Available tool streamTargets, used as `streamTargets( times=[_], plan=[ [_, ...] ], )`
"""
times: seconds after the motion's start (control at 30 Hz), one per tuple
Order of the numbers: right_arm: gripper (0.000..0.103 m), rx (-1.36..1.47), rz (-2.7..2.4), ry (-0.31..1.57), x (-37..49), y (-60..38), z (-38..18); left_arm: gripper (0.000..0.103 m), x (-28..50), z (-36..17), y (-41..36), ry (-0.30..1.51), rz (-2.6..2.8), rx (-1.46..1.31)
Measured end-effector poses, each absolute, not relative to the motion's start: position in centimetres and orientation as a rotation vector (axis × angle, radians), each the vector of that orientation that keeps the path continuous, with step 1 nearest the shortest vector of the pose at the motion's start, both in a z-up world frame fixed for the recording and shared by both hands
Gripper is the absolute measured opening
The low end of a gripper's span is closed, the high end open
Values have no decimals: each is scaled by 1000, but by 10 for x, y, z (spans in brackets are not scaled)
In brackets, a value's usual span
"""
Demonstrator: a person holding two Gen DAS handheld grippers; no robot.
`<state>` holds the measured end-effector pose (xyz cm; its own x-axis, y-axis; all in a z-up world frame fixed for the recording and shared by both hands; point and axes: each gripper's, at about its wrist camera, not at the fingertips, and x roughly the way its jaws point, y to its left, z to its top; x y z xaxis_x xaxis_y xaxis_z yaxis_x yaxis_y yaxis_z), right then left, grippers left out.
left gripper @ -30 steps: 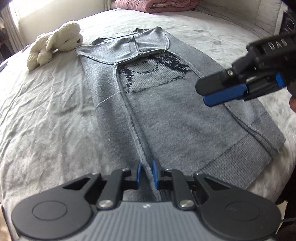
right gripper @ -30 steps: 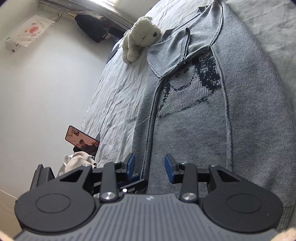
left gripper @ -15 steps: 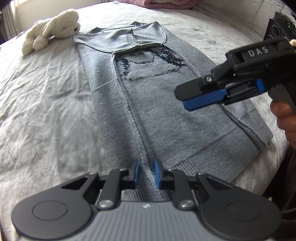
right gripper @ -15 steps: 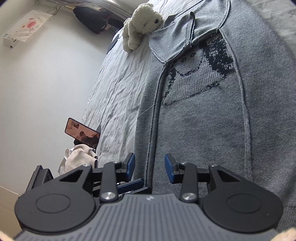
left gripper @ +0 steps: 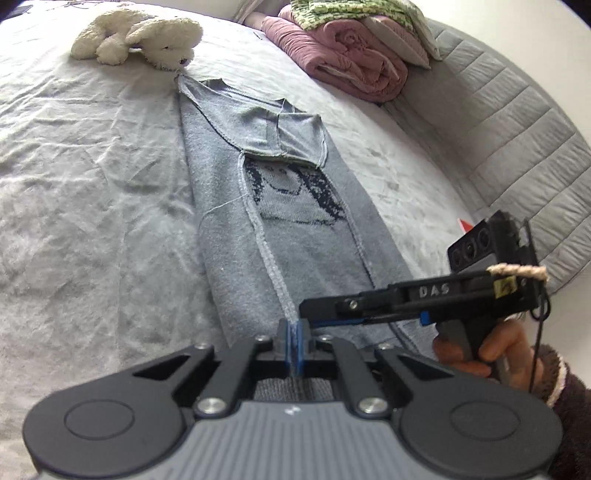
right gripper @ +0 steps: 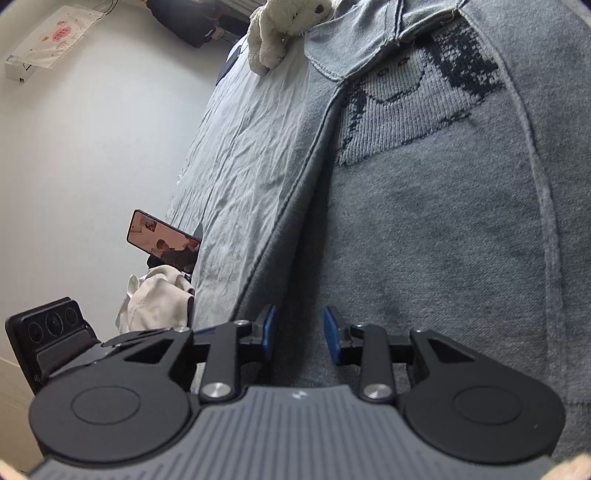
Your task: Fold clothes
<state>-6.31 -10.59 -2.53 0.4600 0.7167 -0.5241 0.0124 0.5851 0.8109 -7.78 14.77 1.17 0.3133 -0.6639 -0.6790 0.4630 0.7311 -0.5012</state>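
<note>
Two claws: left claw (left gripper: 294,341) pinches sweater (left gripper: 295,229) hem, right claw (right gripper: 299,334) spread, plush dog (left gripper: 140,37) beyond.

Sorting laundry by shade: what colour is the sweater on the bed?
Grey, with a dark navy knitted face design on the sweater; clearest in the right wrist view.

White plush toy (left gripper: 140,35) lay at the far end of the bed (left gripper: 81,177), on wrinkled grey sheet. Pink folded blanket (left gripper: 347,62) sat against the quilted grey headboard (left gripper: 517,122), green patterned fabric (left gripper: 351,11) on top. Lit phone (right gripper: 162,242) stood beside the bed, above cream cloth (right gripper: 155,299).
</note>
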Motion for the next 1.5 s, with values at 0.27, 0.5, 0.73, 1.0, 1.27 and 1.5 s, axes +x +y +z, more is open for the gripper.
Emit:
streamTargets(
  times=[0.27,0.5,0.73,1.0,1.27,1.5],
  plan=[
    [19,921,629,1163,-74,-73,-46,2,-68,14,155,1010,-803,-357],
    [17,981,671,1234,-86,-80,-51,2,-64,-1,138,1058,-841,-364],
    [22,953,726,1285,-103,-82,-45,2,-60,-18,119,1117,-866,-333],
    [37,876,838,1335,-122,-86,-35,3,-60,-41,107,1244,-932,-211],
    [38,898,750,1138,-118,-137,-12,8,-53,-21,127,1089,-952,-256],
    [38,920,563,1021,-92,-160,-11,7,-63,-33,104,1127,-1079,-93]
  ],
)
